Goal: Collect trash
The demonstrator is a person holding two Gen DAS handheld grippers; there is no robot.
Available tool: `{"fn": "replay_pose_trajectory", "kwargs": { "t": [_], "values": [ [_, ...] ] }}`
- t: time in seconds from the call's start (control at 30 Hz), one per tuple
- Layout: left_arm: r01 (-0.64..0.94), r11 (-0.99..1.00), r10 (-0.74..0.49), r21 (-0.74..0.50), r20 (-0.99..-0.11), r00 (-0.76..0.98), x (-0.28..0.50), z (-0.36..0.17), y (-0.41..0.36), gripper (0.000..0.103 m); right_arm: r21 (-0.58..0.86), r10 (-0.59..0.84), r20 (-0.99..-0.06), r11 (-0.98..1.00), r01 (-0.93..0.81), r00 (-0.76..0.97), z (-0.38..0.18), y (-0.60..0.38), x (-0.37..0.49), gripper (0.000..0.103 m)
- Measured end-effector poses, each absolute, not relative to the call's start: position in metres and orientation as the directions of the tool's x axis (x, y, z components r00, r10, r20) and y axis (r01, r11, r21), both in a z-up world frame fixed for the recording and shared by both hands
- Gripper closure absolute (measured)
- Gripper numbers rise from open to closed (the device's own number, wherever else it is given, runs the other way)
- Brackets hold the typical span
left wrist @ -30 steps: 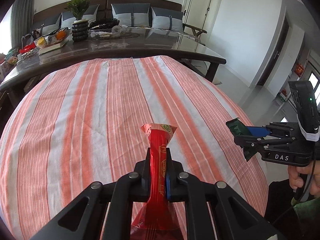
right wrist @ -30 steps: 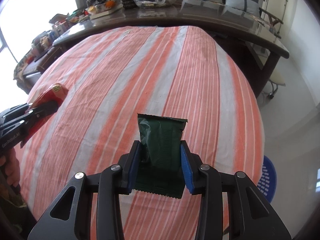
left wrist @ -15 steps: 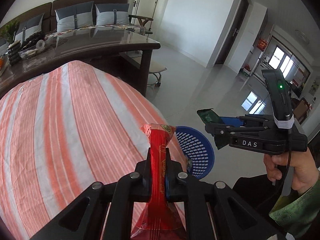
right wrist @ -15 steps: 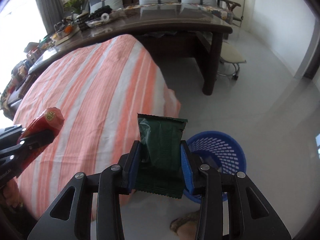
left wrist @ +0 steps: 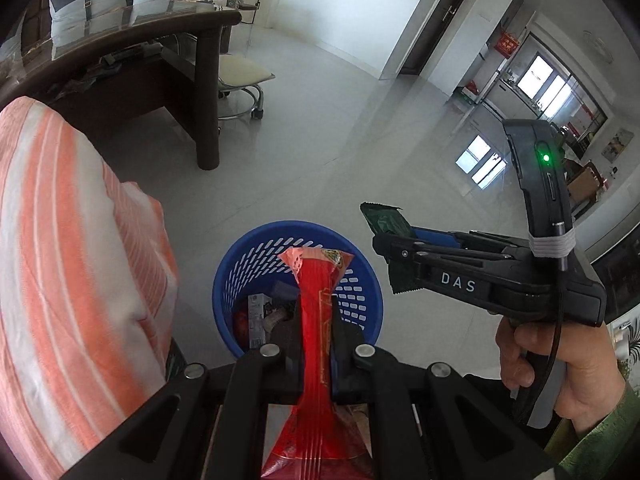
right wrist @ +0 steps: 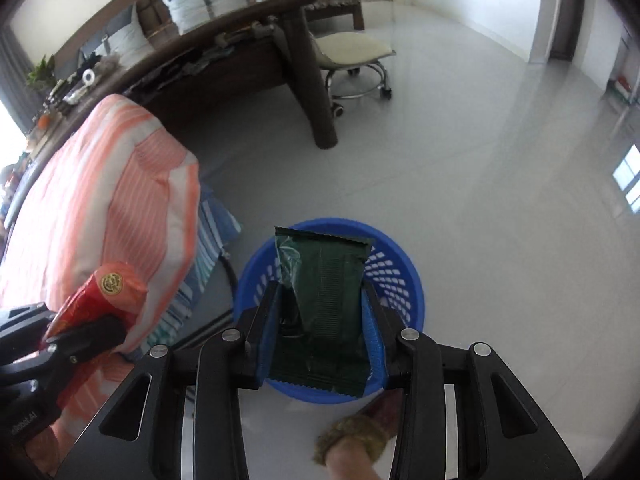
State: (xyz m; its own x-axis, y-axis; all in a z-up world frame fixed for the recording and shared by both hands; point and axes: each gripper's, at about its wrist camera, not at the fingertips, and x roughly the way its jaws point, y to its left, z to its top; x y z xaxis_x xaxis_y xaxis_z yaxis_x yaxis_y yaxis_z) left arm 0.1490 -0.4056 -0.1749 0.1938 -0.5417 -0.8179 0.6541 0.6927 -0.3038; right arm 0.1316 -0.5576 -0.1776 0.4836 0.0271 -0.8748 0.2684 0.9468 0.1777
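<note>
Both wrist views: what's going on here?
A person holds a gripper in each hand over a blue basket on the floor. The left gripper is shut on a red wrapper; the right gripper is shut on a green wrapper. Neither is dropped yet. Some trash already lies in the basket.

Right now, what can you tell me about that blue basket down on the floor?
The blue basket is a round plastic bin with slotted, perforated walls, standing upright on the pale glossy floor beside the striped tablecloth. Some trash already lies in its bottom: a small white carton and other bits too hidden to name. Nothing grips it. The red wrapper and the dark green wrapper, each pinched in a gripper, show in front of its opening.
</note>
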Motion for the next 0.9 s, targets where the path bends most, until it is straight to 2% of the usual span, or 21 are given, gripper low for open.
{"fn": "replay_pose_trajectory", "kwargs": {
  "t": [0.4, 0.43, 0.5, 0.53, 0.57, 0.73, 0.83, 0.9],
  "values": [
    [0.612, 0.708, -0.534, -0.353, -0.835, 0.136, 0.177, -0.236, -0.442, 0.093, 0.333, 0.153, -0.887, 0.865, 0.375, 0.436, -0.252, -0.614, 0.153, 0.062],
    [0.608, 0.713, -0.527, -0.349, -0.838, 0.137, 0.179, -0.240, -0.444, 0.088, 0.344, 0.158, -0.885, 0.856, 0.386, 0.437, -0.258, -0.618, 0.154, 0.058],
    [0.606, 0.716, -0.524, -0.346, -0.841, 0.139, 0.181, -0.245, -0.450, 0.071, 0.362, 0.167, -0.883, 0.838, 0.409, 0.440, -0.266, -0.624, 0.155, 0.048],
    [0.604, 0.721, -0.522, -0.339, -0.839, 0.151, 0.181, -0.245, -0.450, 0.056, 0.370, 0.169, -0.881, 0.827, 0.423, 0.441, -0.271, -0.629, 0.153, 0.042],
    [0.606, 0.722, -0.526, -0.334, -0.834, 0.167, 0.179, -0.242, -0.450, 0.052, 0.372, 0.165, -0.882, 0.819, 0.437, 0.441, -0.273, -0.633, 0.152, 0.041],
    [0.661, 0.702, -0.529, -0.265, -0.815, 0.236, 0.169, -0.218, -0.452, 0.051, 0.344, 0.101, -0.882, 0.806, 0.481, 0.461, -0.257, -0.645, 0.138, 0.032],
    [0.684, 0.698, -0.537, -0.213, -0.788, 0.302, 0.157, -0.195, -0.446, 0.038, 0.294, 0.033, -0.887, 0.809, 0.509, 0.461, -0.239, -0.647, 0.126, 0.021],
    [0.689, 0.695, -0.551, -0.204, -0.768, 0.328, 0.145, -0.176, -0.436, 0.034, 0.285, 0.011, -0.884, 0.804, 0.522, 0.467, -0.226, -0.649, 0.117, 0.015]
  ]
}}
